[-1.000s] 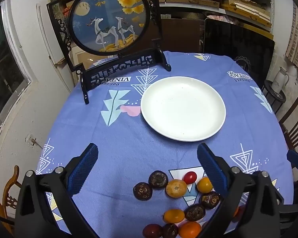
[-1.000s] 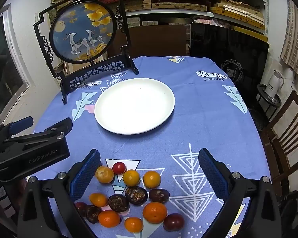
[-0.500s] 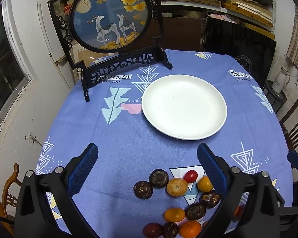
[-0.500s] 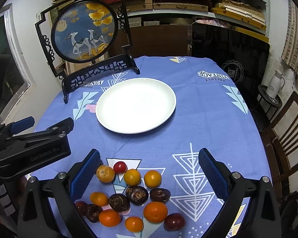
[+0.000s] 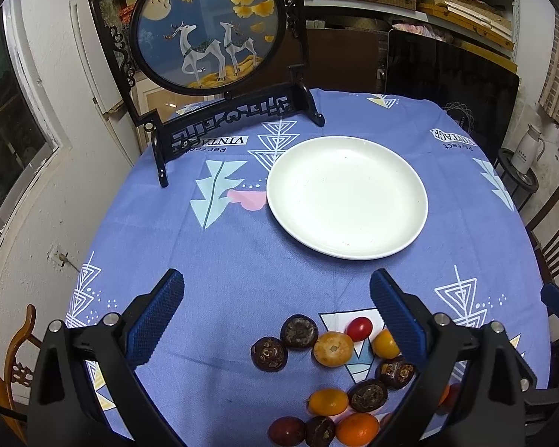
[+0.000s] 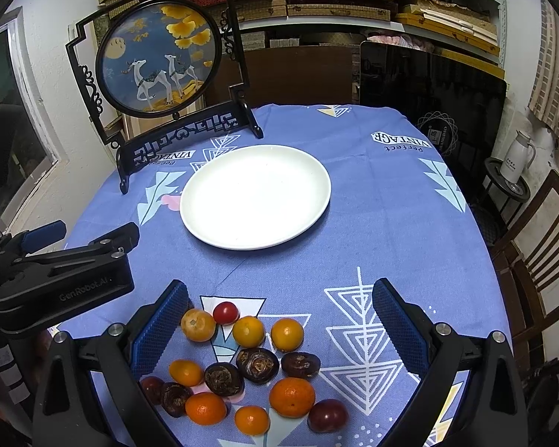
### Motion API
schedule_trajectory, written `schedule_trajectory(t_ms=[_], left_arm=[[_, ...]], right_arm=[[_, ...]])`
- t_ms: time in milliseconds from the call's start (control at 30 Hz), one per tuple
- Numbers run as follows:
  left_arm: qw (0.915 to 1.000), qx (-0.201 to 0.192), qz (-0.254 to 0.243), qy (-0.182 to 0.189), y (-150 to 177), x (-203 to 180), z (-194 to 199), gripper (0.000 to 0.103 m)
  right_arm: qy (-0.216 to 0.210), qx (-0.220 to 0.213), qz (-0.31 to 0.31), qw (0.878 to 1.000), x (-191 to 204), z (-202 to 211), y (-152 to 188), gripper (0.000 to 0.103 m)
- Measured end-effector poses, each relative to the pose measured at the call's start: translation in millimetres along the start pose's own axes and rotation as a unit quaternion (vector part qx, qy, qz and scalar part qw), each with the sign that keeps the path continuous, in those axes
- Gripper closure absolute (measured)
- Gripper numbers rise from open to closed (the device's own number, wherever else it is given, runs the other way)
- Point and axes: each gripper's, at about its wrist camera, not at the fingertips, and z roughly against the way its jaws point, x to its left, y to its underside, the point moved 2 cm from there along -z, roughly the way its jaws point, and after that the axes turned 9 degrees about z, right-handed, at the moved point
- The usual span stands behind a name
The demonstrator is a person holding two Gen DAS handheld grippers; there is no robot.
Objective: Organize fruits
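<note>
A pile of small fruits [image 6: 249,365] lies on the blue tablecloth near the front edge: orange citrus, dark brown wrinkled ones, a red cherry tomato [image 6: 226,313] and dark plums. The pile also shows in the left wrist view [image 5: 339,368]. An empty white plate [image 6: 255,195] [image 5: 346,195] sits beyond them at mid table. My right gripper [image 6: 279,320] is open and empty, hovering over the pile. My left gripper [image 5: 275,313] is open and empty, above the pile's left side; its body shows in the right wrist view [image 6: 59,279].
A black-framed round deer picture on a stand [image 5: 208,29] stands at the table's back left. A dark panel [image 6: 432,89] leans behind the table. Wooden chairs [image 6: 533,260] stand to the right, with a white kettle [image 6: 518,156] on a small stand.
Both grippers have drifted slightly forward and tilted; the plate and picture sit a little lower in view. Jaws stay open and no fruit has moved.
</note>
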Motion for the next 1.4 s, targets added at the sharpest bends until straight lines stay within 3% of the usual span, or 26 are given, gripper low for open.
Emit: schedule_trajectory(t_ms=[733,900,1067,1267,1400], left_arm=[[1.0000,0.006,-0.002,-0.004,-0.5,1.8,-3.5,0.005],[0.9997,0.019,-0.012,-0.013,-2.1,19.2,-12.6,0.005],[0.9986,0.024,-0.042,-0.022,16.6,47.8,-20.0,0.005],[0.9942,0.061,-0.083,0.031,66.4,71.3,-21.7,0.005],[0.9868,0.087,-0.119,0.068,102.5,74.6,-21.4,0.005]], right_arm=[[-0.007,0.004,0.004,1.000,2.4,-4.8,0.0,0.003],[-0.014,0.003,0.023,1.000,-5.1,-3.6,5.0,0.003],[-0.026,0.019,0.078,0.996,-19.7,0.3,38.1,0.003],[-0.046,0.095,0.107,0.989,-32.6,-8.3,102.3,0.003],[-0.056,0.144,0.108,0.982,-33.1,-22.0,135.6,0.003]])
